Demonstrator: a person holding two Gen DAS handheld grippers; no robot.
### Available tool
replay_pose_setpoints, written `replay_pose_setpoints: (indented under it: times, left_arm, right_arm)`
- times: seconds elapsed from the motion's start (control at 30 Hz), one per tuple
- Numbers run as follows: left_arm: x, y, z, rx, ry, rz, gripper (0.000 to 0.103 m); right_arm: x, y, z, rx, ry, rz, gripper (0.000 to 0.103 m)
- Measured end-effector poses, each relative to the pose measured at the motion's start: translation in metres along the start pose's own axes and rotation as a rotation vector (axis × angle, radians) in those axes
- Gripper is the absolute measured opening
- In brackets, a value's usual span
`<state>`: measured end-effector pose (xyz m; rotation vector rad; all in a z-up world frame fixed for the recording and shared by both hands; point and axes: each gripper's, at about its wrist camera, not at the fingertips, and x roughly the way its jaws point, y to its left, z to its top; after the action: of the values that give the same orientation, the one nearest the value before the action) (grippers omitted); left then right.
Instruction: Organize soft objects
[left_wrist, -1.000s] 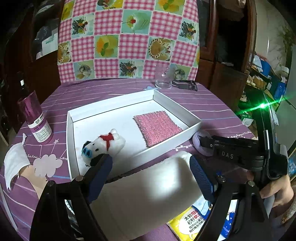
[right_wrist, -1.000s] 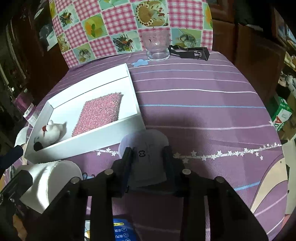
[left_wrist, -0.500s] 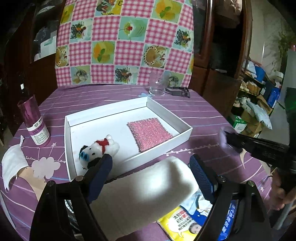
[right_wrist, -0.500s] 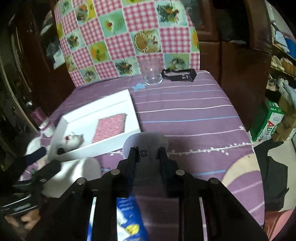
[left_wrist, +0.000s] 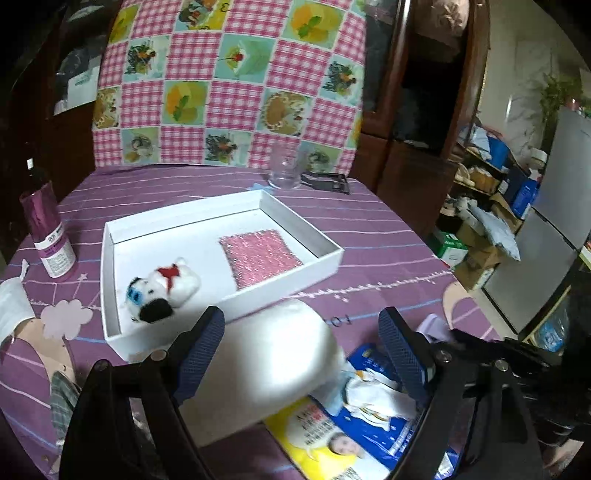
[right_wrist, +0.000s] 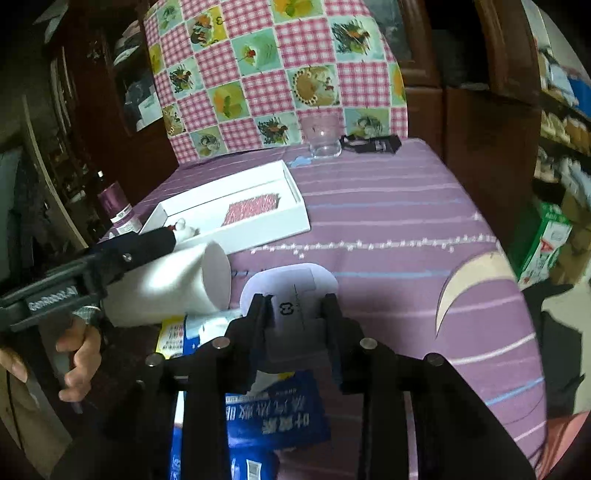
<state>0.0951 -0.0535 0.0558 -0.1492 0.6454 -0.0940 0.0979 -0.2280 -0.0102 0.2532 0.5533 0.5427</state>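
Note:
A white tray (left_wrist: 306, 236) on the purple tablecloth holds a small white plush toy with a red scarf (left_wrist: 166, 288) and a pink knitted cloth (left_wrist: 258, 254). My left gripper (left_wrist: 301, 321) is shut on a thick white roll (left_wrist: 258, 362), which sticks out forward just short of the tray's near wall. From the right wrist view, the roll (right_wrist: 166, 284) hangs tilted under the left gripper's upper finger (right_wrist: 147, 240). My right gripper (right_wrist: 294, 301) holds a pale lilac soft pad (right_wrist: 291, 280) over the table's near edge. Its jaws are opening with the pad still between them.
A blue and yellow packet (left_wrist: 354, 424) lies under both grippers. A purple bottle (left_wrist: 48, 236) and a white face mask (left_wrist: 11, 310) are left of the tray. A glass (left_wrist: 284, 170) and a black clip (left_wrist: 325, 181) stand at the back, before a checked cushion (left_wrist: 229, 85).
The right gripper has drawn back from the tray's near corner toward the table's front edge, carrying the lilac pad. The left gripper with the roll has pulled back a little from the tray.

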Motion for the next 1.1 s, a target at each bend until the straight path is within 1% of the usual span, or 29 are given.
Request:
replay_pose_setpoints:
  times: [0.07,0.13,0.2,0.3,0.33,0.37,0.43,0.5,0.57,0.67,0.8,0.87,0.93,0.97,1.03,1.07,1.1]
  left_arm:
    - [-0.002,-0.009,-0.004,0.041,-0.01,-0.001,0.086]
    - [-0.004,-0.022,-0.009,0.122,-0.016,0.01,0.086]
    - [-0.006,-0.031,-0.013,0.17,-0.021,0.01,0.086]
    - [-0.007,-0.043,-0.02,0.212,-0.007,-0.023,0.085]
    - [-0.008,-0.046,-0.023,0.225,-0.002,-0.039,0.084]
    - [-0.008,-0.049,-0.026,0.241,0.004,-0.055,0.083]
    - [-0.006,-0.06,-0.034,0.315,0.041,-0.084,0.081]
    - [0.0,-0.069,-0.043,0.399,0.077,-0.091,0.08]
    - [0.005,-0.075,-0.052,0.444,0.1,-0.092,0.08]
    - [0.011,-0.077,-0.056,0.453,0.129,-0.092,0.08]
    - [0.023,-0.071,-0.057,0.418,0.178,-0.106,0.079]
    - [0.03,-0.071,-0.059,0.419,0.202,-0.097,0.066]
    - [0.033,-0.072,-0.061,0.419,0.202,-0.094,0.064]
    - [0.033,-0.073,-0.061,0.421,0.198,-0.092,0.061]
    - [0.033,-0.074,-0.062,0.425,0.199,-0.095,0.057]
    - [0.033,-0.074,-0.062,0.423,0.199,-0.098,0.056]
    - [0.033,-0.073,-0.061,0.417,0.2,-0.1,0.055]
  right_arm:
    - [0.002,-0.007,0.001,0.025,0.004,-0.019,0.033]
    - [0.001,-0.013,0.002,0.057,0.001,-0.024,0.033]
    - [-0.003,-0.019,0.003,0.088,-0.013,-0.031,0.033]
    - [-0.006,-0.026,0.004,0.126,-0.021,-0.033,0.033]
    - [-0.007,-0.029,0.004,0.146,-0.024,-0.029,0.03]
    - [-0.009,-0.031,0.005,0.157,-0.029,-0.024,0.03]
    - [-0.012,-0.032,0.005,0.164,-0.037,-0.016,0.03]
    - [-0.016,-0.033,0.005,0.165,-0.055,-0.013,0.03]
    - [-0.017,-0.031,0.005,0.153,-0.054,-0.005,0.029]
    - [-0.013,-0.028,0.004,0.142,-0.023,0.006,0.029]
    - [0.002,-0.024,0.001,0.134,0.067,0.034,0.03]
    - [0.007,-0.023,-0.001,0.132,0.098,0.042,0.032]
    - [0.011,-0.021,-0.003,0.13,0.121,0.047,0.043]
    - [0.014,-0.02,-0.004,0.127,0.136,0.051,0.045]
    - [0.019,-0.016,-0.008,0.104,0.167,0.046,0.047]
    - [0.021,-0.012,-0.01,0.074,0.174,0.023,0.047]
    - [0.022,-0.01,-0.01,0.06,0.174,0.018,0.046]
